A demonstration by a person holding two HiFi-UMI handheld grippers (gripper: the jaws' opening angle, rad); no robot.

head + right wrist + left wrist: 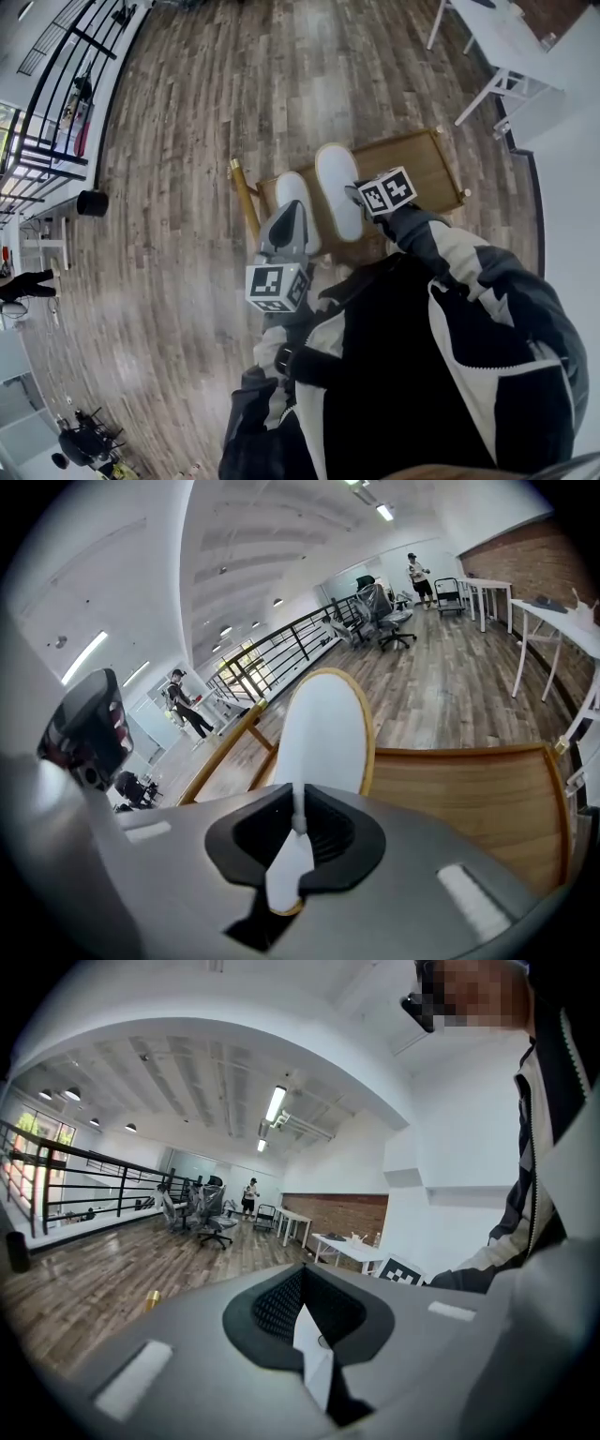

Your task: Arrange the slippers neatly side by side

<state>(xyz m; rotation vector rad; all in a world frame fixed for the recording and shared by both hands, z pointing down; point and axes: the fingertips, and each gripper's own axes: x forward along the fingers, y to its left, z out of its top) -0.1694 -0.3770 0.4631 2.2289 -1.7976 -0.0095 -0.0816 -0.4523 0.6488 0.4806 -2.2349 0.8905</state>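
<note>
Between my right jaws sits the heel end of the right slipper (pixel 323 733), a flat white sole with a tan rim that runs away from me over the edge of a low wooden stand (pixel 469 799). The right gripper (pixel 292 850) has its jaws nearly together, pinching that thin edge. My left gripper (pixel 317 1363) is closed just as narrowly on a sliver of white, which I take to be the left slipper (pixel 292 192). In the head view it lies just beside the other one, the two roughly parallel, the right one reaching further ahead.

Both slippers look light, thin and soft to me, more like cloth than a stiff shoe. Held by one end, each will probably sag or flap, so I judge a pinch on the rim at the heel to be the sound place and the toe best left to trail. Nothing here seems fragile or slippery.

I cannot tell whether the soles rest on the stand or hang just above it. Around it spreads a plank floor (pixel 187 141).
</note>
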